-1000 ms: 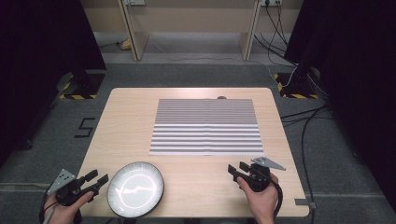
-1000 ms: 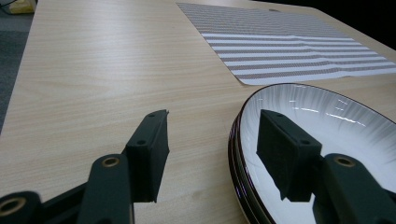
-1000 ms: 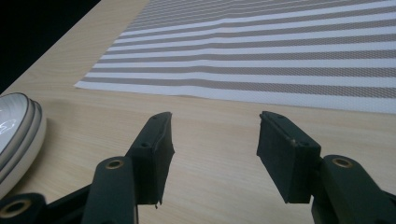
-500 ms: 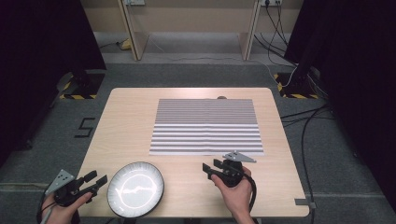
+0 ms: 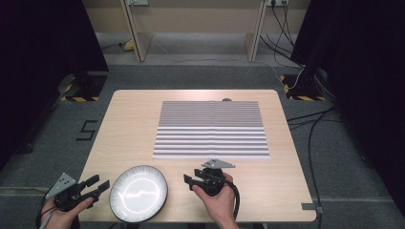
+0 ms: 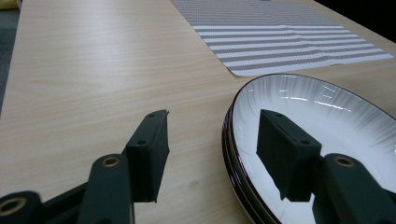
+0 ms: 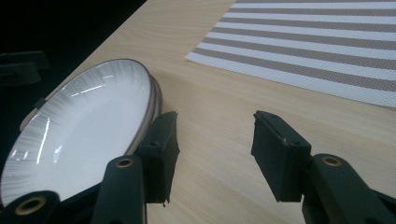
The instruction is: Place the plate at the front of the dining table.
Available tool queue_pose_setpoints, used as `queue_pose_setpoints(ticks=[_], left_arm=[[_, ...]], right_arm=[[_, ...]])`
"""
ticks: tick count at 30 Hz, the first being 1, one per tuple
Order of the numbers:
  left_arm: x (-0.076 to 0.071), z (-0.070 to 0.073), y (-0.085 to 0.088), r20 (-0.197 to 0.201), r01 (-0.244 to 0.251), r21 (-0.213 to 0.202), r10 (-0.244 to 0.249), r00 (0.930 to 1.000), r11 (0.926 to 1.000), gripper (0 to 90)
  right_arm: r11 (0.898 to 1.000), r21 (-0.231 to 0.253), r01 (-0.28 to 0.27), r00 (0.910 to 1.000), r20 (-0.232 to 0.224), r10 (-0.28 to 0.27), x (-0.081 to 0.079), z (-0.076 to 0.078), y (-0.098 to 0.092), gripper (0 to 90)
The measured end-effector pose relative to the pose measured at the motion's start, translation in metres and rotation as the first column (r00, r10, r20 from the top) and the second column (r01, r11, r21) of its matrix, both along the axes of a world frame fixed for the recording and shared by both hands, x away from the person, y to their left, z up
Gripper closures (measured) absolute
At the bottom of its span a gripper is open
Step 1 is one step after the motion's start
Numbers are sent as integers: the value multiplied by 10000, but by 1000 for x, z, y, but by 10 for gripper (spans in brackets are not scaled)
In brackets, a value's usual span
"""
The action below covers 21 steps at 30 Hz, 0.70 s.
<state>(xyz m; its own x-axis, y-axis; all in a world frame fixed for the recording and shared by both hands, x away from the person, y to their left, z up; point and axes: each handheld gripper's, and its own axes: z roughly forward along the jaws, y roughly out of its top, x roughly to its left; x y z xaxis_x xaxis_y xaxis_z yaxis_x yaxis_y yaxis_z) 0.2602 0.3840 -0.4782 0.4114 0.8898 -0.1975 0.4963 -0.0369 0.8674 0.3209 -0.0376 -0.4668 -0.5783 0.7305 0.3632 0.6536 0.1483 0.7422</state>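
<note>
Both tools are seen released: the left tool is straddling the near-left rim of the white plate without clamping it, while the right tool, whose jaws have just been closing with nothing between them, is held just right of the plate. On the wooden desk, the striped placemat lies beyond.

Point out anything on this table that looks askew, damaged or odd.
Little stands out. The striped placemat lies flat and square, though a fold line crosses its middle. The white plate looks intact but sits at the table's near edge, slightly overhanging.
</note>
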Motion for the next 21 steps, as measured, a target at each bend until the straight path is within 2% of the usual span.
queue_pose_setpoints(ticks=[1, 2, 3, 4, 7, 11, 12, 14, 15, 17, 21], left_arm=[[0, 0, 0, 0, 0, 0, 0, 10000, 10000, 433], [2, 4, 1, 17, 122, -63, -122, 9999, 9999, 433], [2, 4, 1, 17, 122, -63, -122, 9999, 9999, 433], [4, 6, 1, 4, 248, 38, -248, 9997, 9997, 433], [8, 9, 1, -212, 629, 89, -627, 9978, 9980, 432], [11, 9, 2, -463, 869, 194, -859, 9952, 9960, 423], [12, 8, 2, -555, 949, 165, -939, 9940, 9954, 421], [13, 7, 1, -743, 1153, 111, -1141, 9907, 9933, 420], [13, 6, 0, -824, 1270, 109, -1257, 9886, 9918, 418], [13, 6, 0, -863, 1329, 132, -1313, 9876, 9910, 415], [13, 2, -1, -1250, 1544, 259, -1500, 9808, 9877, 412]], right_arm=[[10000, 0, 0, 10000, 0, 0, 0, 0, 0, 510], [9998, -29, -175, 9998, -6, 175, -2, 3, 9, 529], [9998, -29, -175, 9998, -6, 175, -2, 3, 9, 529], [9994, 59, -339, 9994, 22, 339, -4, 5, 17, 542], [9983, 113, -577, 9983, -39, 578, -6, 6, 29, 572], [9967, 134, -803, 9967, -95, 804, -7, 7, 41, 595], [9958, 22, -918, 9956, -162, 918, -7, 6, 49, 615], [9954, -34, -963, 9952, -168, 962, -6, 6, 51, 621], [9946, -94, -1036, 9941, -342, 1032, -6, 4, 56, 642], [9940, -185, -1074, 9935, -396, 1066, -7, 3, 59, 661], [9925, -331, -1178, 9916, -577, 1157, -7, 0, 63, 686]])
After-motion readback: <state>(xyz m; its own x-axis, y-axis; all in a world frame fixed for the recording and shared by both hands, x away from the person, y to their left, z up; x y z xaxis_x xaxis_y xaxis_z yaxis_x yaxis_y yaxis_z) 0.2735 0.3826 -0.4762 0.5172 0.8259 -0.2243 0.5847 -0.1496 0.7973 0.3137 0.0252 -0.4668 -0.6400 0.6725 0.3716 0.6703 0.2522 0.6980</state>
